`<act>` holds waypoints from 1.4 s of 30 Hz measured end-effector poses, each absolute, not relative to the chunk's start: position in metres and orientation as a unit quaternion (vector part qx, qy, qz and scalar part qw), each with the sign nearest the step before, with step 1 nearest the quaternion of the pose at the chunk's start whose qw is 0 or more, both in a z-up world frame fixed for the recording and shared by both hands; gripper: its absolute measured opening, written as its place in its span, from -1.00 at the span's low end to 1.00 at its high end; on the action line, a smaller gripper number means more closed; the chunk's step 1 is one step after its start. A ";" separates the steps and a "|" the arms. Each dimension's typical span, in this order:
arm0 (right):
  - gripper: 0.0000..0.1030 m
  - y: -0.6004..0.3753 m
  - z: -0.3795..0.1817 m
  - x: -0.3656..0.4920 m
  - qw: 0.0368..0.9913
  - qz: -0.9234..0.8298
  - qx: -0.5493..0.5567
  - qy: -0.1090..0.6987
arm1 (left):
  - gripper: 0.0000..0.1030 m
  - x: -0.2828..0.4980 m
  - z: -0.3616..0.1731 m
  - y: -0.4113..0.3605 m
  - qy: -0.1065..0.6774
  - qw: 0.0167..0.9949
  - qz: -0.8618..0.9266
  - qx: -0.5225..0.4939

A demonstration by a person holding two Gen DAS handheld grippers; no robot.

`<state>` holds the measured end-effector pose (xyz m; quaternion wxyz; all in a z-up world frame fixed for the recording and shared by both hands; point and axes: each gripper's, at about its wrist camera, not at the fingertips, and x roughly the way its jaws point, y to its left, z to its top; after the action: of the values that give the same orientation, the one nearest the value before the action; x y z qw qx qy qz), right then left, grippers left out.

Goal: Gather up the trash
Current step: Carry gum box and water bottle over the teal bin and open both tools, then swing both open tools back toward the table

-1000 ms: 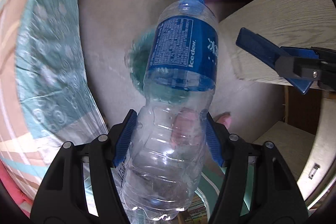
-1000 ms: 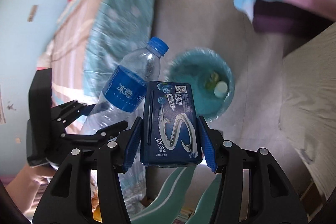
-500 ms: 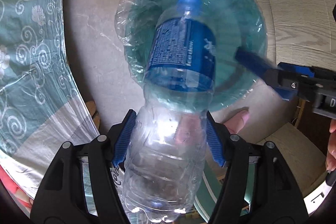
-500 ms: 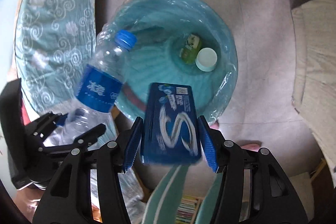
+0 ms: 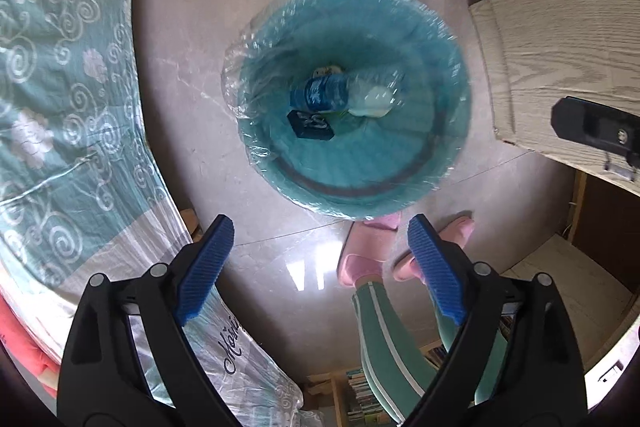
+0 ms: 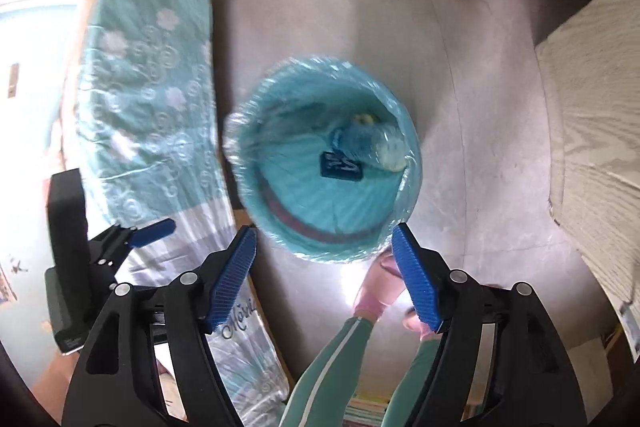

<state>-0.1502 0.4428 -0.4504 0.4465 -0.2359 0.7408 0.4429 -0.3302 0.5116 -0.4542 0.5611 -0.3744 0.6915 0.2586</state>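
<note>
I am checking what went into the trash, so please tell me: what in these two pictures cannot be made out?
- Small yellow-green item in the round teal lined bin: mostly covered by the clear plastic bottle with blue label, both views.
- Print on the dark blue flat pack: too small, blurred.
- Bin bottom: hidden under trash.
- Person's legs: cut off by the lower edge.

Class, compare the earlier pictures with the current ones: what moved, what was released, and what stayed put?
Both grippers' jaws have just been opening, with nothing between them now. The left gripper let go of the water bottle and the right gripper the blue box; both dropped into the teal bin. The bin stayed in place.
</note>
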 end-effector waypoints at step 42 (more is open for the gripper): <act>0.75 -0.051 0.014 -0.018 0.870 0.178 -0.050 0.457 | 0.87 -0.034 -0.012 0.240 0.496 0.863 -0.077 -0.060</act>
<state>-0.0176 -0.0510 0.0144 0.8699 -0.0500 0.4572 0.1778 -0.0335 0.2396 -0.0124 0.8629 -0.0601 0.4959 -0.0771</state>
